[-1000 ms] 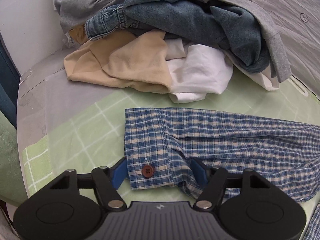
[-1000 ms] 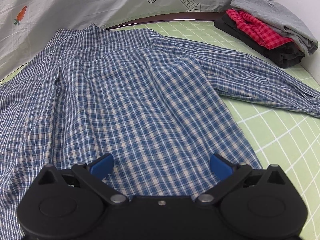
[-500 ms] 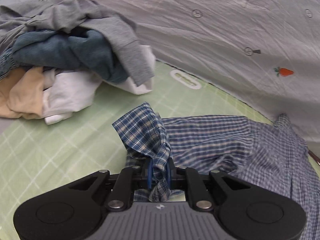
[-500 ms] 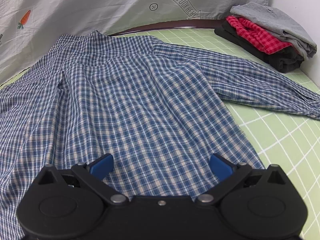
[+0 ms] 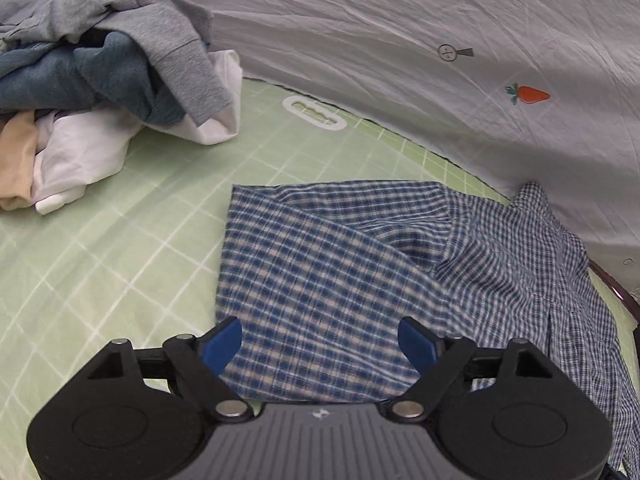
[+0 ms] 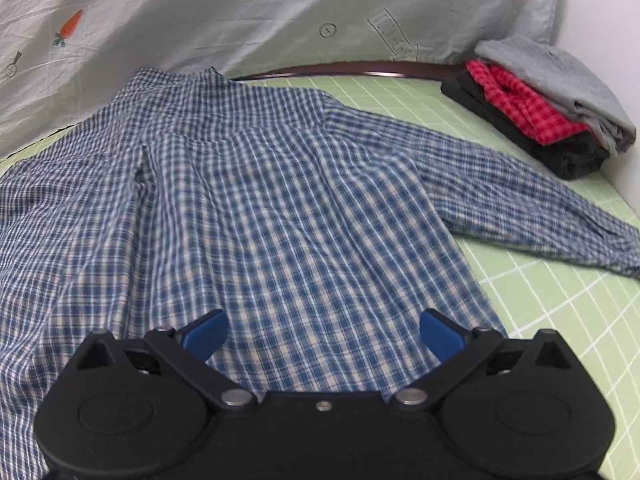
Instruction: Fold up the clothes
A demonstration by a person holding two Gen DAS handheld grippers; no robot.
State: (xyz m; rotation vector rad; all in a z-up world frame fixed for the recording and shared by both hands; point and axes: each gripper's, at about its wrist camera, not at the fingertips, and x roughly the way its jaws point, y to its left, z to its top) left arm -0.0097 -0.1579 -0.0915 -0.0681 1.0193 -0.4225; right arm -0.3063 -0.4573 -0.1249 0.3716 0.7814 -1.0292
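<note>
One pale sheet (image 5: 400, 40) printed with small carrots hangs behind everything, closing off the far side in both views. Below it lies the surface (image 5: 100, 248), covered in a green mat with a white grid. The checked shirt (image 6: 260, 208) is spread on the mat, back up, collar toward the sheet; in the right wrist view its right sleeve (image 6: 520, 204) stretches out toward the edge of the mat. In the left wrist view the other sleeve (image 5: 320, 272) is folded over, lying flat in a broad band across the shirt's side. A loose heap of clothes (image 5: 100, 80), grey, dark blue, white and tan, sits on the mat well apart from the shirt, to the far left. A neat stack of folded clothes (image 6: 540, 108), grey over red check over black, rests near the right sleeve. The left claw (image 5: 320, 340) is spread wide above the folded sleeve, holding nothing. The right claw (image 6: 322, 330) is likewise spread wide over the lower part of the shirt, its blue fingers (image 6: 204, 334) apart.
</note>
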